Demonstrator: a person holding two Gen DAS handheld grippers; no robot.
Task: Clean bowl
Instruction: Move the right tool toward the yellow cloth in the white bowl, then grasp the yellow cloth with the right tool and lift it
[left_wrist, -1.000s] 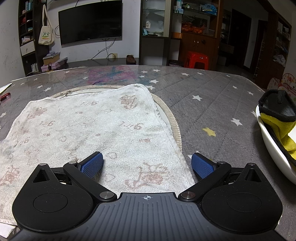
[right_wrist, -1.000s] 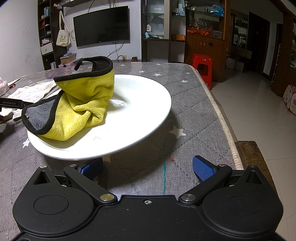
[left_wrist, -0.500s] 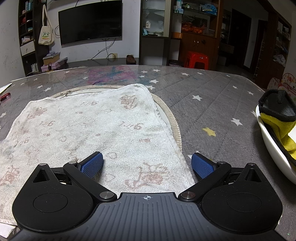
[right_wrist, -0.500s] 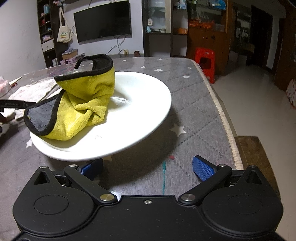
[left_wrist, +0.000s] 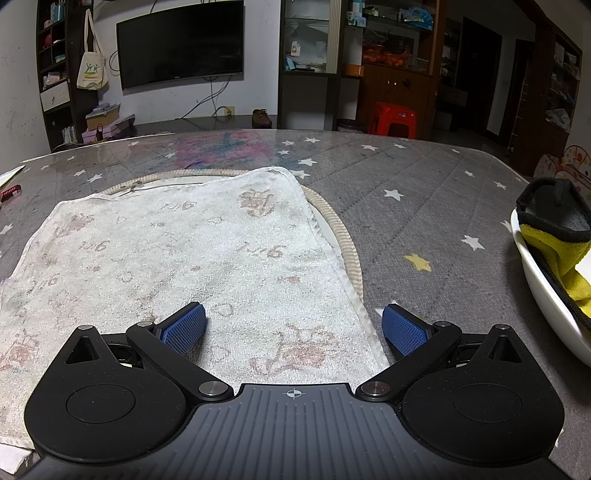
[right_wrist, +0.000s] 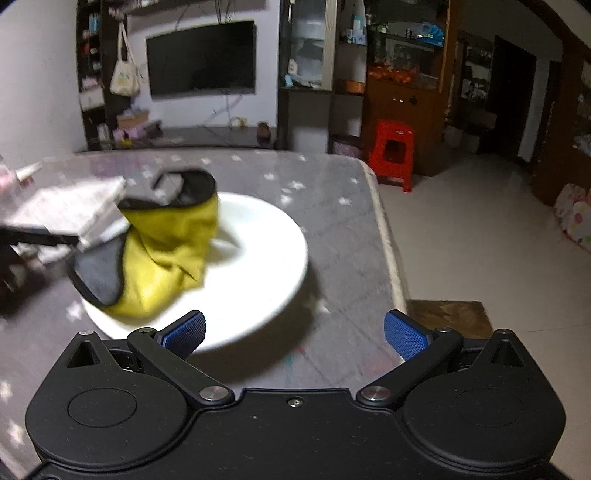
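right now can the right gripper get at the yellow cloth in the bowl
Probably yes: the right gripper is open, and nothing stands between it and the yellow cloth heaped in the white bowl just ahead.

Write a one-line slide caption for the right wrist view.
Open right gripper hovers empty near a white bowl holding a crumpled yellow cloth on the star-patterned table.
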